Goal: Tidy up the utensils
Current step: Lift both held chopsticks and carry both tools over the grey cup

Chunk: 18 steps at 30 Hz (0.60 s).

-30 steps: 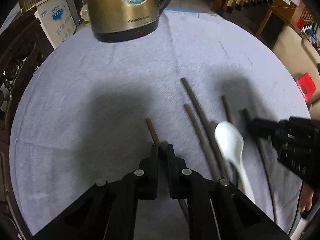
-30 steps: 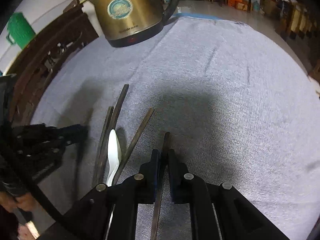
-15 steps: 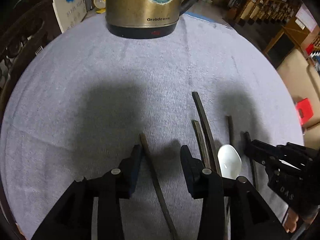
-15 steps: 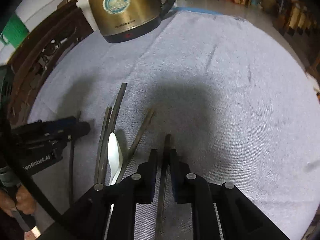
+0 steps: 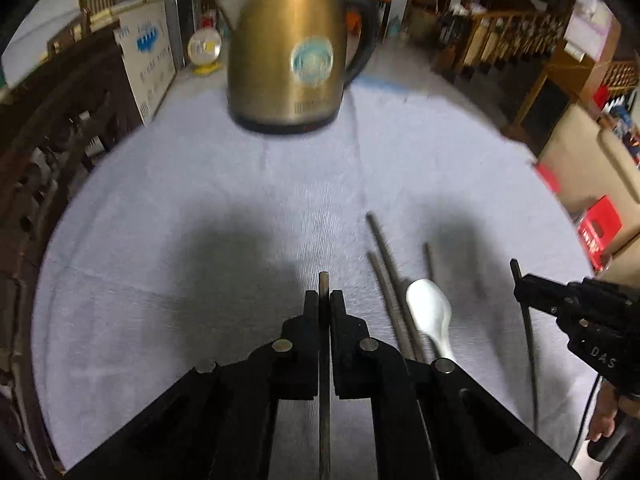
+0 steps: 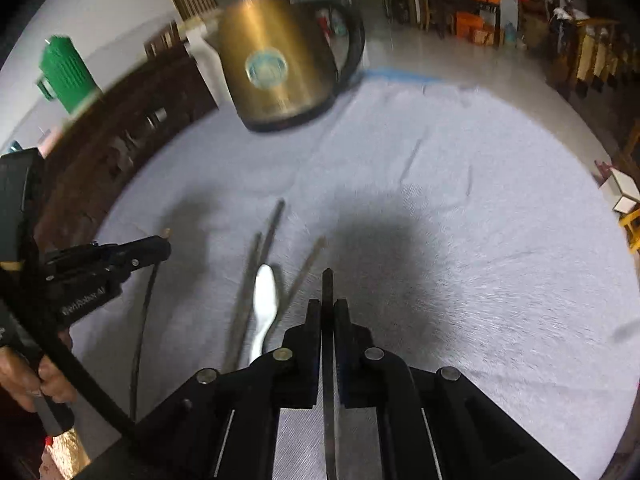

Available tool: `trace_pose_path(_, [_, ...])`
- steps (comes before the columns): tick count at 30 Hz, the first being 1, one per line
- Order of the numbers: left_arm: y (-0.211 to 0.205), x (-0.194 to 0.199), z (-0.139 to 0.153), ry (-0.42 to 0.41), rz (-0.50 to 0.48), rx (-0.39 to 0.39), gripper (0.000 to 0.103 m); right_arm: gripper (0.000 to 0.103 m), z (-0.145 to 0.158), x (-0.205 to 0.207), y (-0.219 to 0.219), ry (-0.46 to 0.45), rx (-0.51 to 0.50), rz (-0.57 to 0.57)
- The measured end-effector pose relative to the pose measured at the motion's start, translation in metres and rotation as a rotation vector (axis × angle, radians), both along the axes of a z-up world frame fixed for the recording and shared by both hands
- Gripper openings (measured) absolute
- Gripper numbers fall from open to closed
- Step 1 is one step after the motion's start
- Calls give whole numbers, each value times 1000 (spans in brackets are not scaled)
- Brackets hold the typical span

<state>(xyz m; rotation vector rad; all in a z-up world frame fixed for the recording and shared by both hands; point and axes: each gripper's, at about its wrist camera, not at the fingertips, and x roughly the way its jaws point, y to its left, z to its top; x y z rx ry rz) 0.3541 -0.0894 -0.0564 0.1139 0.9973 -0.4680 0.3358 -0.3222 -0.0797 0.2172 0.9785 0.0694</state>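
left wrist: fingers [image 5: 307, 307] clamp chopstick [image 5: 324, 392].

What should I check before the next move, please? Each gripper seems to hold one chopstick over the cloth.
1. Left gripper shut on its chopstick, after its jaws just opened and closed again: ok.
2. Right gripper shut on the other chopstick: ok.
3. Chopsticks centred between the pads, tips showing past them: ok.
4. White spoon and three loose chopsticks lie between the two grippers, untouched: ok.
5. Kettle stands at the far side of the cloth, away from both grippers: ok.
6. Where to put the pair: cannot tell.
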Motion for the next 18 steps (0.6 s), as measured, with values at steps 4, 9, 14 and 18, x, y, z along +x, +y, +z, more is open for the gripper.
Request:
trace_pose_path(4, [16, -16, 45, -99, 16, -64, 5, 7, 30, -44, -4, -146, 43, -35])
trace_pose_path(9, [43, -55, 84, -224, 44, -120, 5, 7, 70, -96, 12, -324, 27, -71])
trace_pose_path(14, [76, -106, 117, -336, 80, -188, 5, 7, 103, -160, 33, -496, 9, -95])
trace_pose_path(18, [87, -126, 117, -380, 110, -225, 5, 7, 119, -202, 49, -592, -9, -129])
